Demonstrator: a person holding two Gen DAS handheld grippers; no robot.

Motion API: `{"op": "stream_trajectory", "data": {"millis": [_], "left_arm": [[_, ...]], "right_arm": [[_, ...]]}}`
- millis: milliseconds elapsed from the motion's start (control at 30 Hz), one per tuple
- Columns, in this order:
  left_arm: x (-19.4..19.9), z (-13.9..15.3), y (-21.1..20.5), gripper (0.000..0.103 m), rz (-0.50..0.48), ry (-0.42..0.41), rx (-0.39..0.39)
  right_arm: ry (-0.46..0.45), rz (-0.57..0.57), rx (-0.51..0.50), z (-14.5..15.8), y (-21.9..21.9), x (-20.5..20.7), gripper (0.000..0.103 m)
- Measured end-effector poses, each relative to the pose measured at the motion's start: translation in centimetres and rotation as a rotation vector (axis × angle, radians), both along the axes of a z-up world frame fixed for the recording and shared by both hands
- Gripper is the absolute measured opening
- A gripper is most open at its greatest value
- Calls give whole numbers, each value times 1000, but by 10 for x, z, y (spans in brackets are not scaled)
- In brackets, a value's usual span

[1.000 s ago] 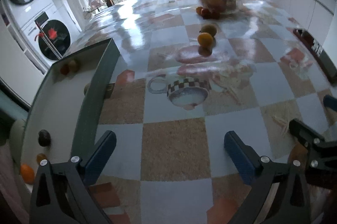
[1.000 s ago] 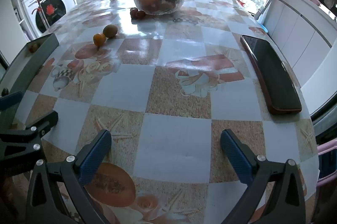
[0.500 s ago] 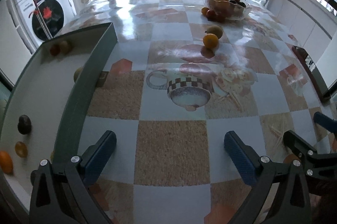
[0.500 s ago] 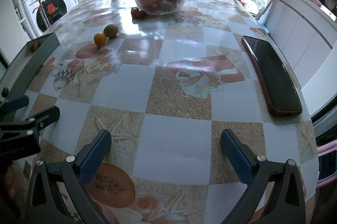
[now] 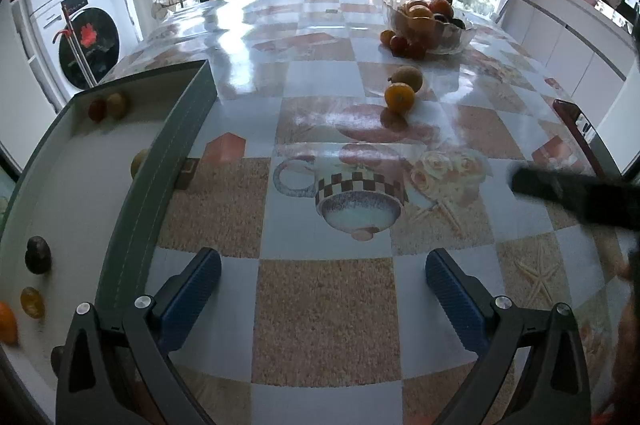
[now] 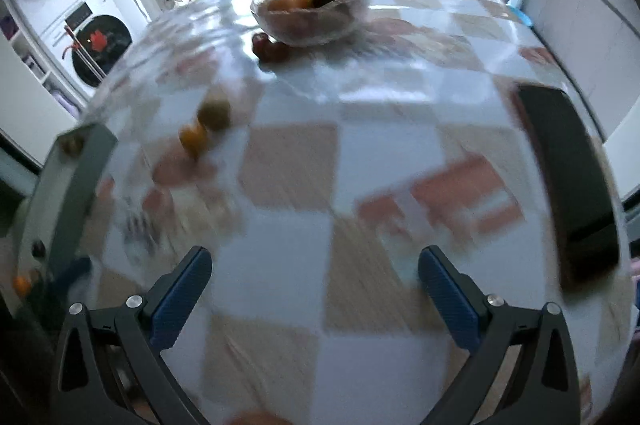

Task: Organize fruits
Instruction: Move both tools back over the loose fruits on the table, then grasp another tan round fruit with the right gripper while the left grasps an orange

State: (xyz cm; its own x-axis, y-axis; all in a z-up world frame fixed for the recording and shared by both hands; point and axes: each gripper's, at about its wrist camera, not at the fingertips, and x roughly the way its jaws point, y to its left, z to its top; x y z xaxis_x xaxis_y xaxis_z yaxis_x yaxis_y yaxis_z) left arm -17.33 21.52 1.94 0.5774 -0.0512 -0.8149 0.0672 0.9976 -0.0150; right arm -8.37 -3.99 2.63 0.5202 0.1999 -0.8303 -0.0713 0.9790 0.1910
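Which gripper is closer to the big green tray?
Left. The left gripper hovers right beside the green tray, its left finger next to the wall. The right gripper is farther off, with the tray away to its left.

The whole right wrist view is smeared; the tabletop (image 6: 384, 153) pattern cannot be read. In the left wrist view an orange fruit (image 5: 7, 323) in the tray (image 5: 160, 161) is cut by the left edge, and a dark bar (image 5: 568, 191) at the right is blurred.

Loose fruit, bowl, tray
An orange (image 5: 399, 97) touches a greenish fruit (image 5: 407, 78) at its 1 o'clock; glass bowl (image 5: 456, 39) heaped beyond.
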Motion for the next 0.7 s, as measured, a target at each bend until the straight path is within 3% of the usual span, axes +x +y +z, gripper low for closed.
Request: {"op": "stream_trajectory", "data": {"millis": [133,367,433,467,500,567,700], "left_arm": [[-1,0,1,103,0,-10,-4],[-3,-1,1,103,1,-12,-5],[-3,-1,1,103,1,-12,-5],[-2,-1,1,103,1,-12,-5],[-2,-1,1,103,1,-12,-5],[-3,-1,2,103,1,-12,-5],[-3,-1,2,103,1,-12,-5]], "right_arm": [[-12,4,57,9,19,37,101],[-3,38,33,8,66,86,78],[-18,47,-11,9,77,92,68],[-17,50,-19,10,80,94,61],[-19,50,-40,10,83,94,46],[-22,67,-47,11,85,95,32],[-29,73,33,13,71,85,32]]}}
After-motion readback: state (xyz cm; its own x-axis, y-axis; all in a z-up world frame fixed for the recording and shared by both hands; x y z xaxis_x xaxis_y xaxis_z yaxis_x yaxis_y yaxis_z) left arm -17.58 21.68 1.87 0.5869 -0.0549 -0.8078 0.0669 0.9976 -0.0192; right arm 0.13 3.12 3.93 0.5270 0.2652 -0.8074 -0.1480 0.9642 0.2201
